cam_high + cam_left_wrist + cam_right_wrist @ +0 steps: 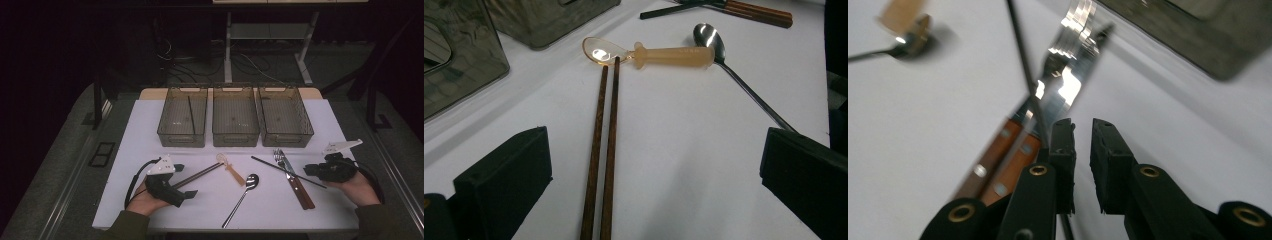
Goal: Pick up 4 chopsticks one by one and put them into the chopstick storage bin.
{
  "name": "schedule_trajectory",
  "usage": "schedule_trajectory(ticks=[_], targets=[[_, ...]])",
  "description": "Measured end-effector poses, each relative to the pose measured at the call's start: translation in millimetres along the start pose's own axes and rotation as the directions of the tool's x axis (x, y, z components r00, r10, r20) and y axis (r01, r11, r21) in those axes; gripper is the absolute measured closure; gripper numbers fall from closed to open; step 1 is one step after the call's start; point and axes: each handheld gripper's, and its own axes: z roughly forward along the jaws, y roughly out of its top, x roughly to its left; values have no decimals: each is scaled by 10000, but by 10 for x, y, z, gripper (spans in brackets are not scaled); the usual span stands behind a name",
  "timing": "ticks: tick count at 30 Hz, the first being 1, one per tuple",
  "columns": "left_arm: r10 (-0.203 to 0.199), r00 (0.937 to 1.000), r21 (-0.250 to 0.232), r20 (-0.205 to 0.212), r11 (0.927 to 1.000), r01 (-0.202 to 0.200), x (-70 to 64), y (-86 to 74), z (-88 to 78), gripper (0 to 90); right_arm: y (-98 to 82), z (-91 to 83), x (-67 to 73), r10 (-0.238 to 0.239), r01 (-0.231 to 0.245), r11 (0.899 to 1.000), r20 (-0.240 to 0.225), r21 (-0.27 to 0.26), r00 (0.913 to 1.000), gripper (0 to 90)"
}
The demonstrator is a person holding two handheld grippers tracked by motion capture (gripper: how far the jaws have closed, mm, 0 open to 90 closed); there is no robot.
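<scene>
Hovering my right gripper [1082, 131] just beside the fork and knife [1058, 95], which are lying together on the white table [270, 200] in front of the right-hand bin [285, 117]. Its jaws are sitting a narrow gap apart with nothing between them; left jaw is right over the spot where the wooden handles [1003, 165] meet the metal, but I can't tell if it's touching. A thin dark chopstick [287, 171] is lying across the fork and knife at an angle, running from near the middle bin [235, 117] toward my right hand [357, 189].

My left gripper [186, 181] is resting on the table at the near left, jaws wide apart, holding nothing. A pair of brown chopsticks [603, 150] is lying side by side between the jaws, not gripped, tips touching the bowl of an amber plastic spoon [659, 54]. A metal spoon [724, 55] is lying just beside that plastic handle, its own handle trailing toward my right jaw.

Farther out, three translucent bins are standing in a row at the back of the table; the left bin [182, 117] is holding one dark chopstick [190, 112].
</scene>
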Motion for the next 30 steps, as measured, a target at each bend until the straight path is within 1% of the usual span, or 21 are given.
schedule_trajectory(ticks=[4,8,10,14,19,26,30], targets=[[25,10000,11,14,10000,-25,4,-1,6,0,120,86,84,-338,338,9994,-374,-10,9987,789],[-1,10000,-2,18,10000,1,4,-1,6,0,220,193,101,-591,596,9982,-532,86,9968,788],[-11,10000,-10,24,10000,11,4,-1,4,0,247,244,100,-637,648,9978,-611,161,9961,789],[14,10000,-3,35,10000,-14,5,-2,6,0,250,316,111,-868,897,9953,-729,377,9936,794],[28,10000,16,33,10000,-28,1,0,10,0,249,349,124,-947,992,9938,-863,497,9918,806],[22,10000,18,40,10000,-22,-1,-1,10,0,231,405,125,-1008,1075,9910,-834,799,9914,833],[33,10000,20,37,10000,-33,0,-1,9,0,230,408,130,-1131,1196,9896,-814,798,9902,842]])
